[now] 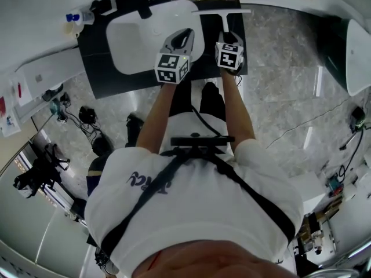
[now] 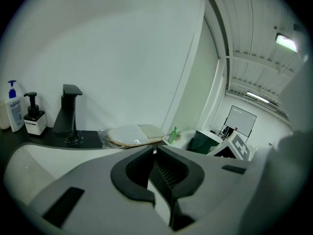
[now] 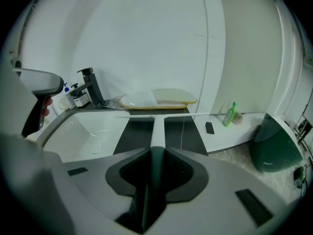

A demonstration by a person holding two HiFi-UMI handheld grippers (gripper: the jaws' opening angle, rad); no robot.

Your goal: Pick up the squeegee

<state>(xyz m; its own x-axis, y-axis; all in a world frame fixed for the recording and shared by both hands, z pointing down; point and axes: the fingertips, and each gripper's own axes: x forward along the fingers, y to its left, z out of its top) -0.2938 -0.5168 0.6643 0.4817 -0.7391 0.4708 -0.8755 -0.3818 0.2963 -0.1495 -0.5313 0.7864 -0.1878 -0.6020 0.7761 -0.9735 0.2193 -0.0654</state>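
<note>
The squeegee (image 1: 223,15) lies on the dark counter (image 1: 93,57) just right of the sink, its white blade (image 3: 161,115) farthest from me and its handle pointing back at me. My right gripper (image 1: 230,38) points down at that handle. In the right gripper view the dark end of the handle fills the gap between the jaws of the right gripper (image 3: 156,153), and the pads press on it. My left gripper (image 1: 184,36) hovers over the sink's right rim. In its own view the left gripper (image 2: 155,152) has its jaw tips together with nothing between them.
A white sink basin (image 1: 133,39) with a black faucet (image 2: 68,114) fills the counter's left part. Soap bottles (image 2: 14,112) stand at far left. A wrapped oval plate (image 3: 156,98) sits behind the squeegee, a green bottle (image 3: 229,114) to its right, and a dark green bin (image 3: 274,148) on the floor.
</note>
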